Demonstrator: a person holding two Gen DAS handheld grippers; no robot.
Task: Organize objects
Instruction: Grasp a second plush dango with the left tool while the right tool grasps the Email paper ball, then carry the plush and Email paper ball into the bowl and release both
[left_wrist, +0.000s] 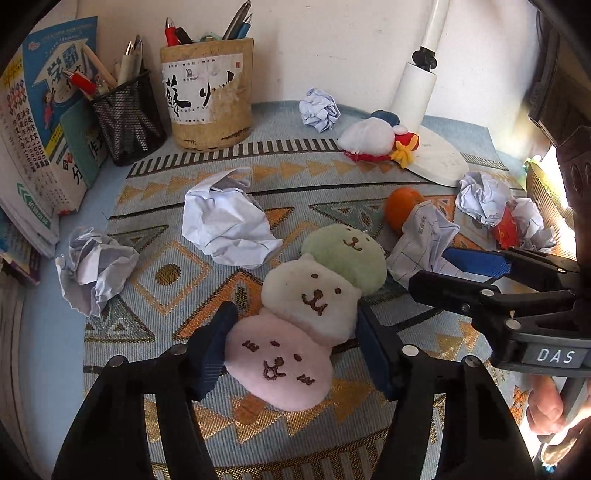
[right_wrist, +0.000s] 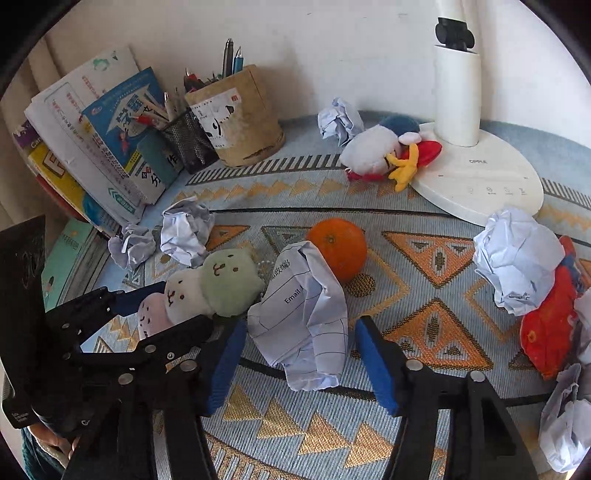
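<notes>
Your left gripper (left_wrist: 291, 354) spread wide, plush (left_wrist: 306, 314) lying between fingers, no pinch. Right gripper (right_wrist: 301, 360) spread around paper wad (right_wrist: 303, 325), orange (right_wrist: 338, 247) just ahead. Grippers nearly touching, tight room. Far ahead: mesh cup (left_wrist: 127, 114), tan cup (left_wrist: 208, 94), both holding pens.
</notes>
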